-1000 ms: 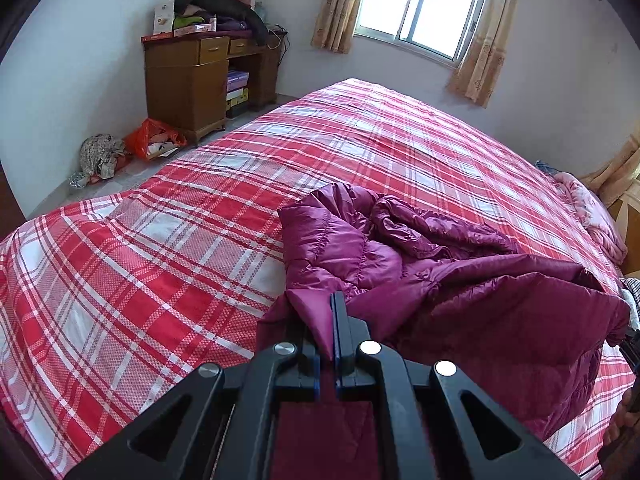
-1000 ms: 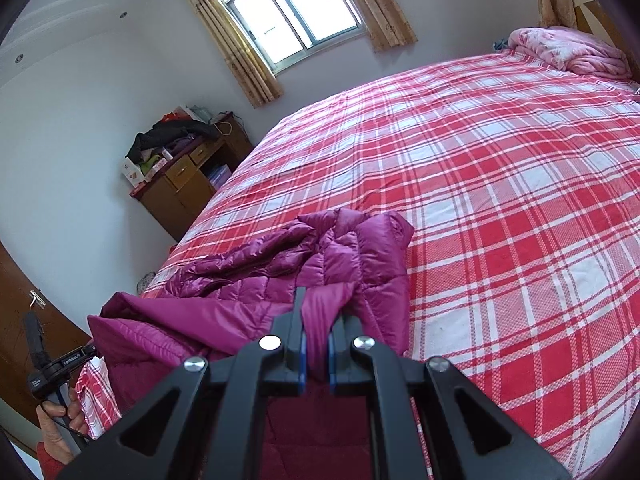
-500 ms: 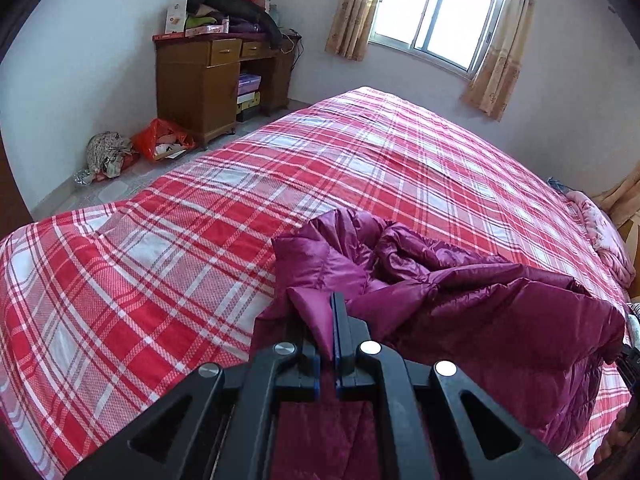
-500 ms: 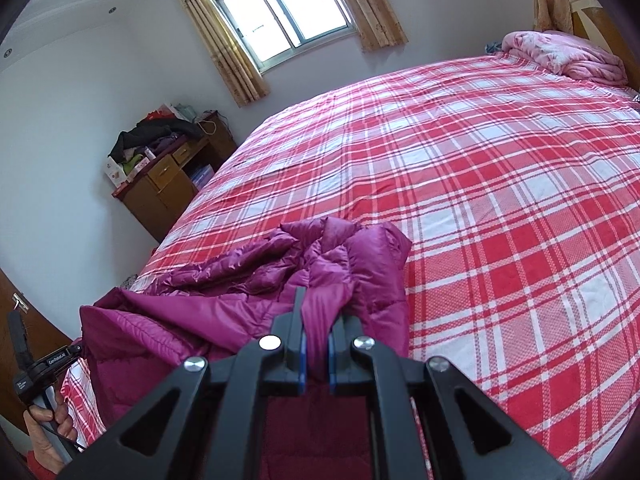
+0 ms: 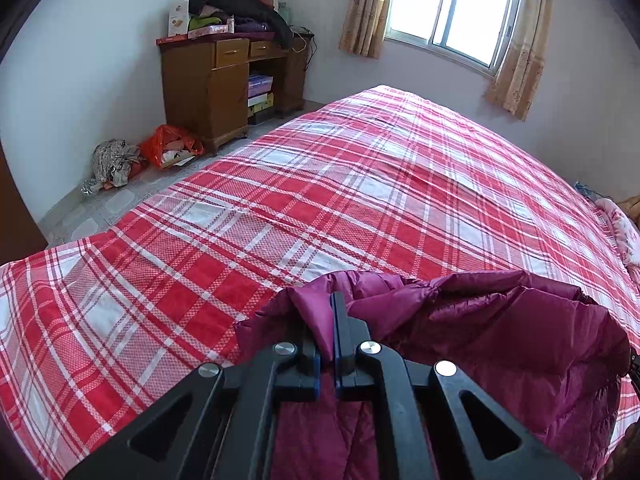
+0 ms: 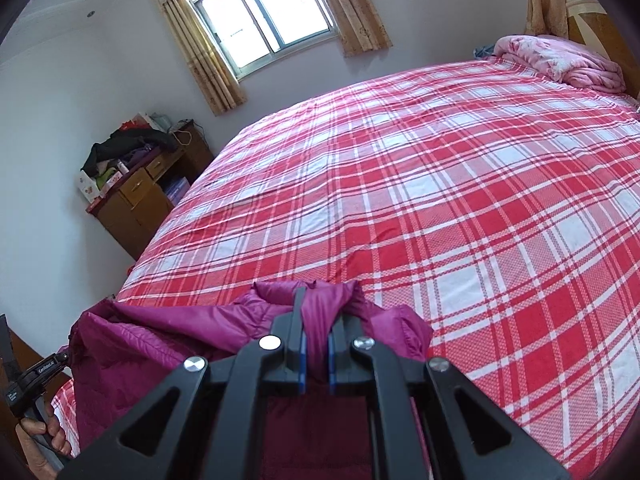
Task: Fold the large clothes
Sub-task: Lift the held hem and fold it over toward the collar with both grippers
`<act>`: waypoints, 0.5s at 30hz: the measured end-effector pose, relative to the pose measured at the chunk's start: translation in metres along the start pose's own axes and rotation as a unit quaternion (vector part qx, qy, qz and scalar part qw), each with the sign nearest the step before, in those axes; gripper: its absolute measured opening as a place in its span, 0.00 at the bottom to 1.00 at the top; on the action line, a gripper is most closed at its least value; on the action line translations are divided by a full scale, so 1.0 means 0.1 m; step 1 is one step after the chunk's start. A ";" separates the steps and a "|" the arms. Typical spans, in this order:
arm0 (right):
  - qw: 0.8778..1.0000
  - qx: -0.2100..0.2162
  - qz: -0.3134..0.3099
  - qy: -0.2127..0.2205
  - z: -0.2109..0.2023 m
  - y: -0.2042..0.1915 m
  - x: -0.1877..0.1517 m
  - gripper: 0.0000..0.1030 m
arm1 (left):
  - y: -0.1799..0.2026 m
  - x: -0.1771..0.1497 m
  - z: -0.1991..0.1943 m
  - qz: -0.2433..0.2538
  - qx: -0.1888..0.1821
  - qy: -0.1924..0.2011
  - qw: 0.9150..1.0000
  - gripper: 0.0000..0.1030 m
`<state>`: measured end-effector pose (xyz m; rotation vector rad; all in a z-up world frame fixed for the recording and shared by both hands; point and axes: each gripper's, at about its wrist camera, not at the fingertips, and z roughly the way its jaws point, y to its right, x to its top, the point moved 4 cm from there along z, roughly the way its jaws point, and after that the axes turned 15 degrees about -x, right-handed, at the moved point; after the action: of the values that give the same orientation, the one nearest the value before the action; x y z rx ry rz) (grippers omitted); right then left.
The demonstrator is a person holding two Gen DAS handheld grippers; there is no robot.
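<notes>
We see the left gripper (image 5: 329,322) clamped on a fold of the magenta down jacket (image 5: 500,332), and the right gripper (image 6: 316,316) pinching another fold; the jacket hangs bunched between them at the near edge of the plaid bed (image 5: 320,208). On the floor by the wooden desk (image 5: 208,92), an orange bag (image 5: 170,148) holds crumpled items.

**Left wrist view: your gripper clamped on the jacket hem**

Your left gripper (image 5: 329,320) is closed on a fold of the magenta down jacket (image 5: 500,328), the fabric pinched between its blue-edged fingers (image 5: 339,320). The jacket bunches to the right and hangs below the clamp, over the near edge of the red-and-white plaid bedsheet (image 5: 320,208). Beyond the bed you see a wooden desk (image 5: 208,88) against the wall, piled with clothes and boxes. An orange plastic bag (image 5: 170,152) lies on the floor beside it. A curtained window (image 5: 456,4) is at upper right.
</notes>
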<state>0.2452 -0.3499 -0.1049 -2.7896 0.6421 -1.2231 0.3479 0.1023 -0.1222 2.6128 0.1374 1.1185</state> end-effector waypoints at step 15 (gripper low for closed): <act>0.996 -0.077 -0.015 -0.036 0.66 0.04 -0.23 0.09 | -0.10 -0.09 0.67 -0.020 0.001 -0.028 0.999 0.04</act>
<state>0.2771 -0.3539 -0.1674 -2.9624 0.7221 -1.1170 0.3904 0.0942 -0.1757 2.6271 0.1775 1.0324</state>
